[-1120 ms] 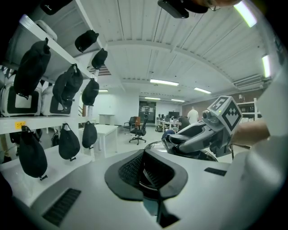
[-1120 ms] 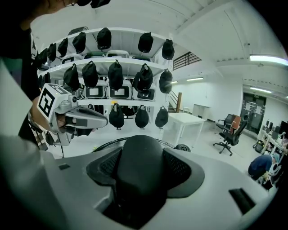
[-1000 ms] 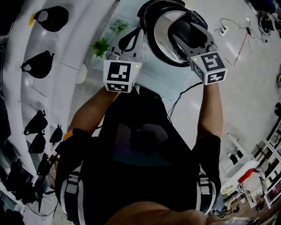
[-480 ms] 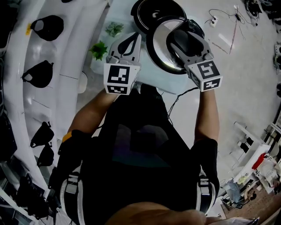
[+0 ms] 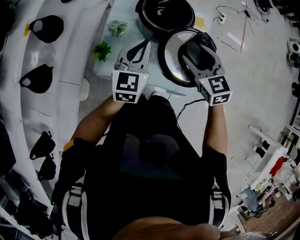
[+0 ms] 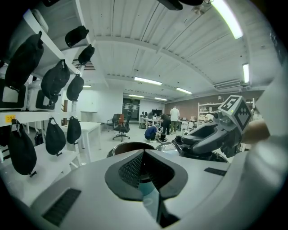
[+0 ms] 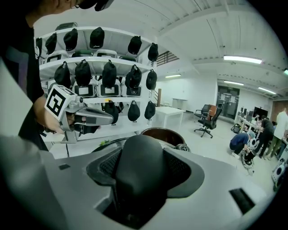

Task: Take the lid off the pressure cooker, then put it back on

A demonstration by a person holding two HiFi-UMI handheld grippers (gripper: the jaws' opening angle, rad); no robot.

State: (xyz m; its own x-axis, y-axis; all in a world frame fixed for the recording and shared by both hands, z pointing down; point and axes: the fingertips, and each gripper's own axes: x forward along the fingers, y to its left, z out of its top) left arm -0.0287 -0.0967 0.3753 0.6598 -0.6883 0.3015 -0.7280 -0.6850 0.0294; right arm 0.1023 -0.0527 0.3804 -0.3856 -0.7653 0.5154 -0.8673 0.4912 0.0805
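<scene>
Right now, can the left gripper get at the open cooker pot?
Probably yes: the pot sits open just ahead of the left gripper, and the lid, held by the right gripper, hangs off to the right.

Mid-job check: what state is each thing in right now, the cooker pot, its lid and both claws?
Pressure cooker pot: open, no lid on it.
Lid: off the pot, held up by its black handle.
Right claw: shut on the lid's handle.
Left claw: shut, nothing between its jaws.
</scene>
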